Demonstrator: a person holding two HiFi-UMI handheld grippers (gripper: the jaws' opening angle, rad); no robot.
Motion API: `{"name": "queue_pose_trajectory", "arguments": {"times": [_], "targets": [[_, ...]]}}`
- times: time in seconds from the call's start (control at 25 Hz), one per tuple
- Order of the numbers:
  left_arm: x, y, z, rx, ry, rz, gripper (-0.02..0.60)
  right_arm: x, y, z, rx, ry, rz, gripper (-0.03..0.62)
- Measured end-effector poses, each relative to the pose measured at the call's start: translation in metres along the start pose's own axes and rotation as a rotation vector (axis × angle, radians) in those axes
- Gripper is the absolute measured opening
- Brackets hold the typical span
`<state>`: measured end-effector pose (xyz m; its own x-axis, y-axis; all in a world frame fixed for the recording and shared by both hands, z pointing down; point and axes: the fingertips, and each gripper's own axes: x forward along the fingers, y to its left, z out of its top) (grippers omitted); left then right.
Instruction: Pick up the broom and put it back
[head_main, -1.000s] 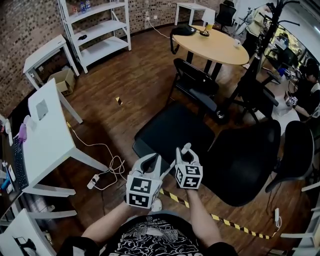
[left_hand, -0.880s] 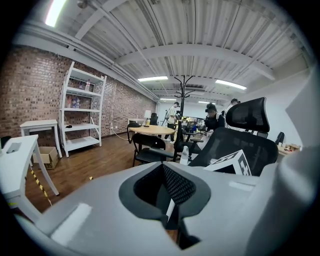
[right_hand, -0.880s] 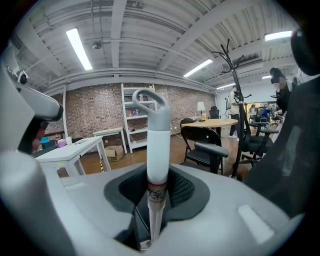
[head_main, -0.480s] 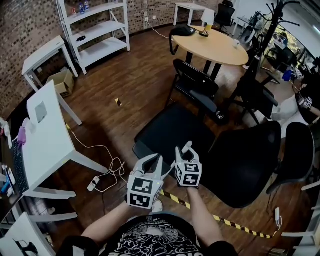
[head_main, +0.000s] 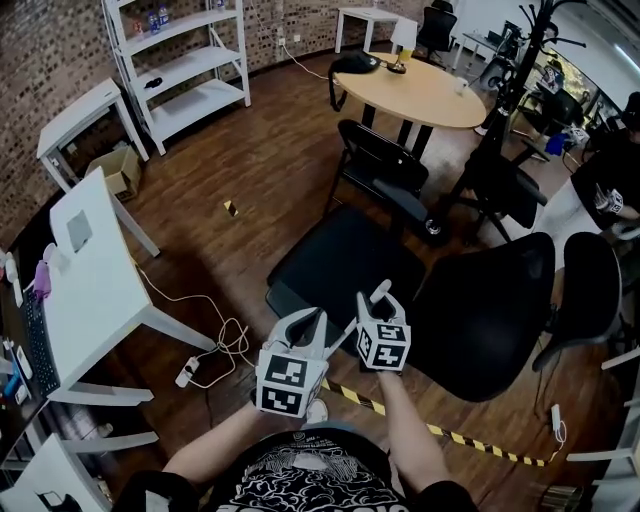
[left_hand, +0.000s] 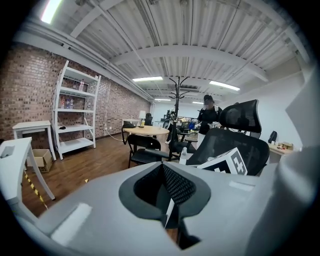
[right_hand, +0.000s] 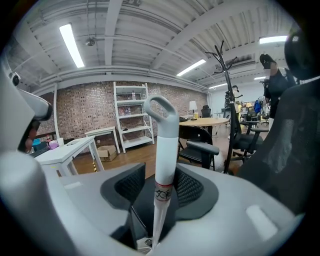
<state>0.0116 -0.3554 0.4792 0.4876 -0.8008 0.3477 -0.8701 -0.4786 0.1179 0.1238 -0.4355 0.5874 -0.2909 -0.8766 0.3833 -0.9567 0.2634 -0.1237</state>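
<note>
My right gripper (right_hand: 164, 186) has just been opening its jaws. The broom handle (right_hand: 166, 145) stands loosely between them, loop end up, no longer pinched. My left gripper (left_hand: 162, 167) is closed, with nothing that I can see between its pads. I hold both close to me, over the floor (head_main: 250, 170) beside the black chair (head_main: 340, 260). The broom head is out of view. I judge the pick-up done, but I cannot tell whether the broom is back in its place.
</note>
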Motion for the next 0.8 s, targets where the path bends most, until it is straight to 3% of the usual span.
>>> {"name": "queue_pose_trajectory", "arguments": {"times": [0.64, 0.8], "targets": [[-0.021, -0.009, 0.001, 0.015, -0.014, -0.026, 0.004, -0.024, 0.005, -0.002, 0.009, -0.01, -0.031, 0.147], [-0.022, -0.008, 0.001, 0.014, -0.017, -0.027, 0.005, -0.023, 0.01, 0.0, -0.001, -0.012, -0.023, 0.183]]}}
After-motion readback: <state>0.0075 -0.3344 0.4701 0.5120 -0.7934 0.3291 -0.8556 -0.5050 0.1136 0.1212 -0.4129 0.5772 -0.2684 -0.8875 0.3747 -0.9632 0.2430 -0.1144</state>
